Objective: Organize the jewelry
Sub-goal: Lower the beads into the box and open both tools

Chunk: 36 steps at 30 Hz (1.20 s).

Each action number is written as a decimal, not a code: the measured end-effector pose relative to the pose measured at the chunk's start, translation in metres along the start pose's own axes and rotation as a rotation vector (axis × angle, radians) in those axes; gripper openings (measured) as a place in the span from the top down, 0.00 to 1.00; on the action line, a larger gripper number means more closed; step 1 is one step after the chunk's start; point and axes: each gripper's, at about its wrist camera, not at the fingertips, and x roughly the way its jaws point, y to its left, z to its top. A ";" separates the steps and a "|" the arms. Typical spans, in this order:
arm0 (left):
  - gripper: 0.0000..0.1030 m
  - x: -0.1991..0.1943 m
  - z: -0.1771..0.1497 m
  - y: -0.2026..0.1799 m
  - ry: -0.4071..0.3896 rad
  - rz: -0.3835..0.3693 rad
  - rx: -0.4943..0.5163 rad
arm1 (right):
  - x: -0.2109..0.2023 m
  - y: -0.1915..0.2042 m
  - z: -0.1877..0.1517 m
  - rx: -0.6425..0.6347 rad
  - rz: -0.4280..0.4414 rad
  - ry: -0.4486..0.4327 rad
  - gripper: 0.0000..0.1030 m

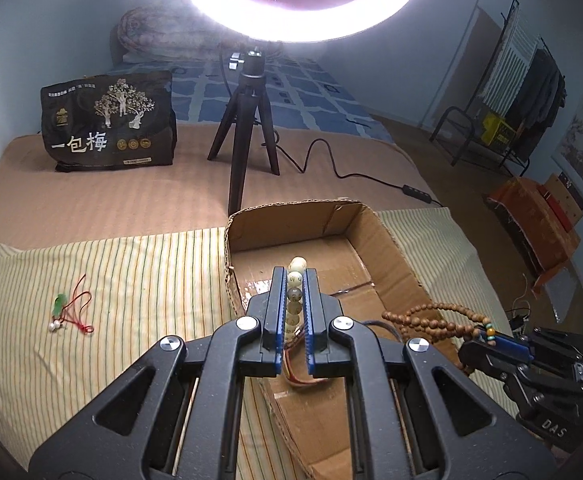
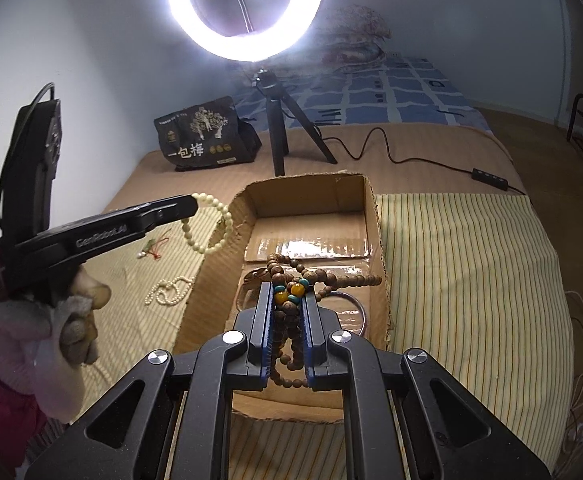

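Observation:
My left gripper [image 1: 294, 280] is shut on a pale bead bracelet [image 1: 294, 292] and holds it over the left edge of the open cardboard box [image 1: 355, 240]. The bracelet [image 2: 211, 224] hangs from that gripper [image 2: 193, 202] in the right wrist view. My right gripper [image 2: 289, 294] is shut on a brown wooden bead necklace [image 2: 291, 276] with yellow and teal beads, above the box [image 2: 311, 204]. The necklace [image 1: 431, 318] and right gripper [image 1: 491, 336] show in the left wrist view. A silver bangle [image 2: 353, 308] lies in the box.
A green pendant on red cord [image 1: 67, 310] and a white pearl strand [image 2: 169, 290] lie on the striped cloth [image 2: 471, 280] left of the box. A ring light on a tripod [image 1: 247, 120], its cable [image 1: 331, 168] and a black bag [image 1: 107, 120] stand behind.

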 end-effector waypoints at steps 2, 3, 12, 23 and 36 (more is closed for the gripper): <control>0.94 0.007 0.001 0.001 0.006 0.004 0.001 | 0.004 -0.002 0.000 0.000 -0.002 0.004 0.90; 0.94 0.011 0.002 0.001 0.009 0.007 0.001 | 0.004 -0.002 -0.001 -0.001 -0.003 0.006 0.90; 0.94 0.031 0.005 0.002 0.020 0.029 0.012 | 0.017 -0.006 -0.003 -0.013 -0.016 0.020 0.90; 0.94 0.033 0.007 -0.003 0.012 0.036 0.037 | 0.023 -0.006 -0.002 -0.018 -0.014 0.030 0.90; 0.47 0.021 0.011 -0.002 -0.039 0.063 0.029 | 0.021 0.003 -0.002 -0.062 -0.064 0.017 0.50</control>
